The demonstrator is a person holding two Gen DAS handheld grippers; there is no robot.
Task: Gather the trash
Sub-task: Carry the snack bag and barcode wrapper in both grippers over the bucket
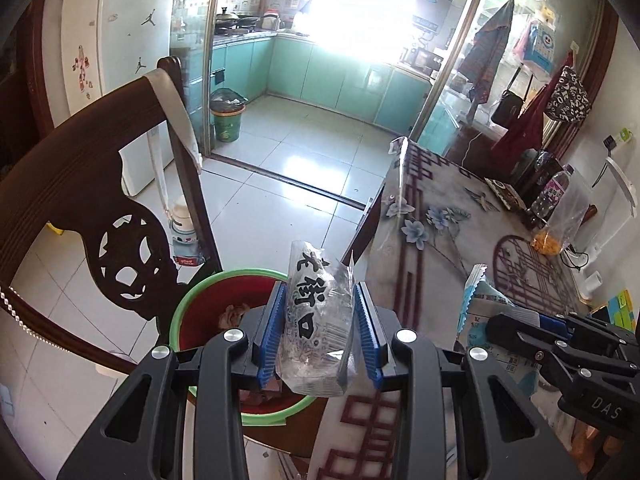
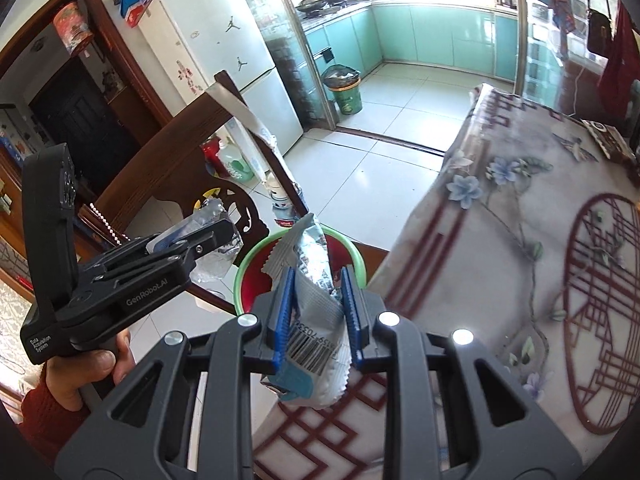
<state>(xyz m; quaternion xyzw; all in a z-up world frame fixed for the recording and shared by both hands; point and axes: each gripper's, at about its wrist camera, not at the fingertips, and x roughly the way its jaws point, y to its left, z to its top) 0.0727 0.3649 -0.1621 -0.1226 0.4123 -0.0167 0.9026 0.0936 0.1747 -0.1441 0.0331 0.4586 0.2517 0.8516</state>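
My left gripper point(image 1: 323, 334) is shut on a clear plastic wrapper point(image 1: 316, 320) with black printed characters, held just above the near rim of a red bin with a green rim point(image 1: 188, 300). My right gripper point(image 2: 318, 316) is shut on a silver and blue snack wrapper point(image 2: 310, 280) with a barcode, over the table's edge and close to the same red bin point(image 2: 256, 264). The left gripper point(image 2: 192, 246) with its clear wrapper point(image 2: 218, 264) appears at the left of the right wrist view, held by a hand point(image 2: 86, 372). The right gripper point(image 1: 532, 326) and its wrapper point(image 1: 478, 304) show at the right of the left wrist view.
A dark carved wooden chair point(image 1: 120, 248) stands left of the bin. The table with a flowered cloth point(image 1: 448, 232) carries a bottle point(image 1: 554, 192) and a bag of orange snacks point(image 1: 560, 228). A green kitchen bin point(image 1: 228, 114) stands by the glass door. A fridge point(image 2: 224, 60) is at the back left.
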